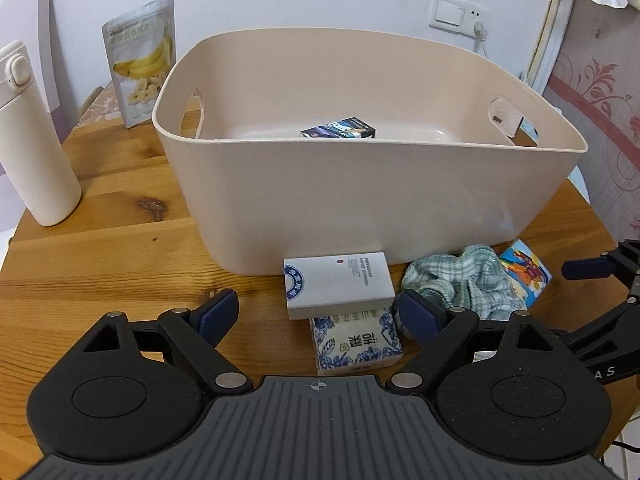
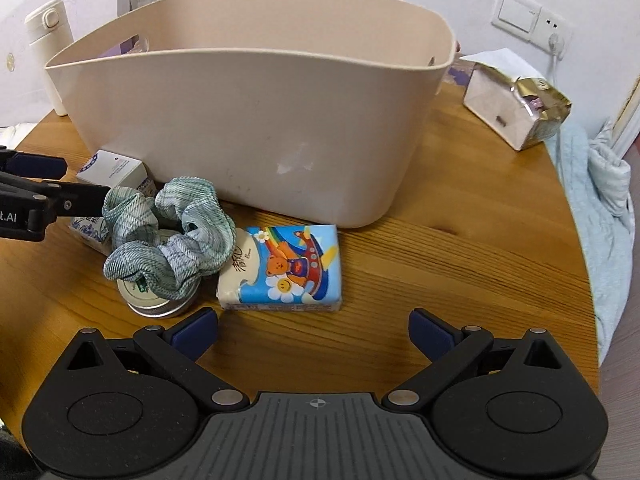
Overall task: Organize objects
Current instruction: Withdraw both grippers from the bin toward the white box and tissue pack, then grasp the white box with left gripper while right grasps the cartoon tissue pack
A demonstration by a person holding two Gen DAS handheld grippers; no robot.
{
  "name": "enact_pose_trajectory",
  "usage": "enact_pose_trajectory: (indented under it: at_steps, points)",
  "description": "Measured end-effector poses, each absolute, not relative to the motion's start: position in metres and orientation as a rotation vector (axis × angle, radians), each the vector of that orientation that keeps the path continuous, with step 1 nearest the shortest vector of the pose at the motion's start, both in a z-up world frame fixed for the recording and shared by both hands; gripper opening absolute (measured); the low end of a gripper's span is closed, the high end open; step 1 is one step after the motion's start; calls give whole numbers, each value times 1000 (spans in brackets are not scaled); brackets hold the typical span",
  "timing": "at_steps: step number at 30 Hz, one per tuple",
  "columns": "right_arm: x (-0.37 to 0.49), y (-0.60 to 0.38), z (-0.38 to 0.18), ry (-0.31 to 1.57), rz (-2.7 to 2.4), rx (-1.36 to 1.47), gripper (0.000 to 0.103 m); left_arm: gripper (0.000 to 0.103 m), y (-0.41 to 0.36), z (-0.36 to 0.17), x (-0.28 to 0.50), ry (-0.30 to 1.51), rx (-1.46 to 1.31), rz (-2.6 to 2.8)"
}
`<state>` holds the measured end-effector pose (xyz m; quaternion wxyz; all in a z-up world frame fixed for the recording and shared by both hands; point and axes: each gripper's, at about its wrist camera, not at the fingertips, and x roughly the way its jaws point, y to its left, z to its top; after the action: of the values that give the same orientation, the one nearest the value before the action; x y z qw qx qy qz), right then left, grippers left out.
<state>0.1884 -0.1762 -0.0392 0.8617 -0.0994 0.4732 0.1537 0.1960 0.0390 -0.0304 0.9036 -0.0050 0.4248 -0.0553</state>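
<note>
Tin (image 2: 160,300) half under scrunchie (image 2: 168,232) — label unreadable; tissue pack (image 1: 356,340) partly under box (image 1: 336,284).

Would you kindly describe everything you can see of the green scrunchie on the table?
The scrunchie is a ruffled fabric ring in a pale green and white woven check, soft and crumpled. It lies on the wooden table just in front of the beige tub. Its near edge is draped over a round metal tin, covering much of the lid. Its right side rests against the cartoon tissue pack, and the white box sits close behind it. Neither gripper touches it.
</note>
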Motion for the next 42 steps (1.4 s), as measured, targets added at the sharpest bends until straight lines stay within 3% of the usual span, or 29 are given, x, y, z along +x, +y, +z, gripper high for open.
enact_pose_trajectory:
  at_steps: [10,14,20,23,42]
  points:
    - [198,-175,-43,988,317,-169,103,88,45,-35,208,880,-16,-102]
    - [195,-176,-42,976,326,-145,102,78,48,-35,211,882,-21,-112]
    - [188,-182,-35,952,342,-104,77,64,51,-36,210,893,-33,-130]
    - [184,-183,-34,949,339,-102,62,62,51,-34,208,891,-30,-132]
    - [181,-203,-20,906,335,-71,61,62,53,-18,181,846,-10,-144]
